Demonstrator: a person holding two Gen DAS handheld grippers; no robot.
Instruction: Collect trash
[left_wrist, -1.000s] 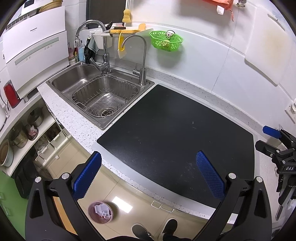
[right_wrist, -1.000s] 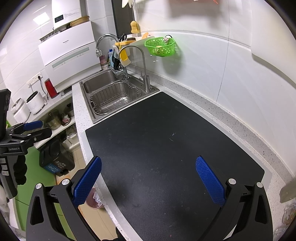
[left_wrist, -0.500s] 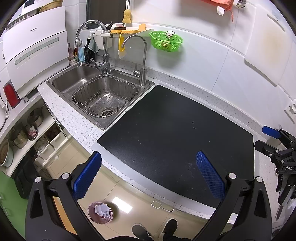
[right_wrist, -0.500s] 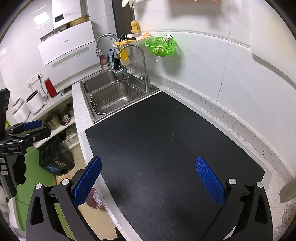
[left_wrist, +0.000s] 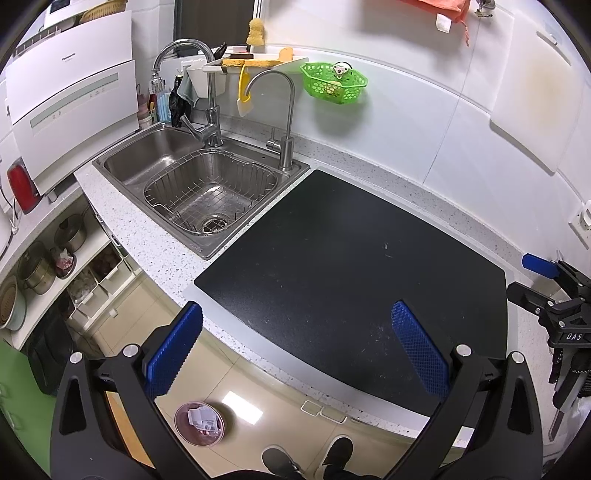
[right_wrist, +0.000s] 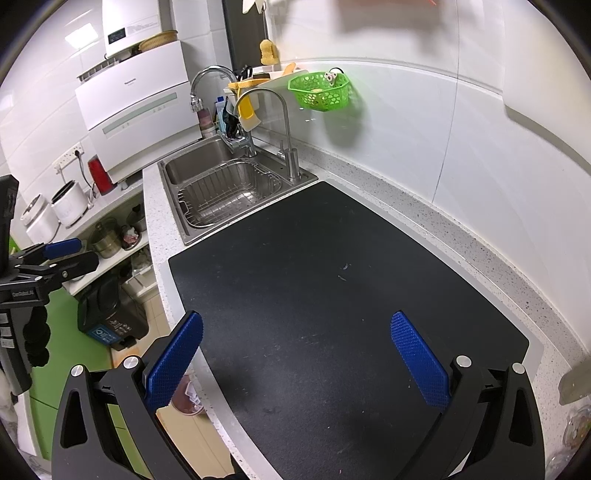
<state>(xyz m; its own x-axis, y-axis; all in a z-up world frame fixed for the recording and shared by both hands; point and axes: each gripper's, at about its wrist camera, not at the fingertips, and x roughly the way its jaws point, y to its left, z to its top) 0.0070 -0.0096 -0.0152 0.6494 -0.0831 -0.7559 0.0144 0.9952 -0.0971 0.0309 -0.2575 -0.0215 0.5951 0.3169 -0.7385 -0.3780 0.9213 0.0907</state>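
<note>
A black mat (left_wrist: 351, 266) lies on the speckled counter right of the sink; it also shows in the right wrist view (right_wrist: 332, 295). Only tiny specks lie on it. A small pink bin (left_wrist: 199, 424) with white paper scraps stands on the floor below the counter edge; part of it shows in the right wrist view (right_wrist: 184, 400). My left gripper (left_wrist: 295, 343) is open and empty, above the counter's front edge. My right gripper (right_wrist: 295, 354) is open and empty above the mat. The right gripper also shows in the left wrist view (left_wrist: 554, 291), and the left gripper in the right wrist view (right_wrist: 51, 258).
A steel sink (left_wrist: 207, 192) with a wire basket and two taps sits at the left. A green basket (left_wrist: 332, 83) hangs on the wall. A white appliance (left_wrist: 70, 99) stands far left. Shelves with pots (left_wrist: 37, 266) and a dark floor bin (right_wrist: 110, 317) lie below.
</note>
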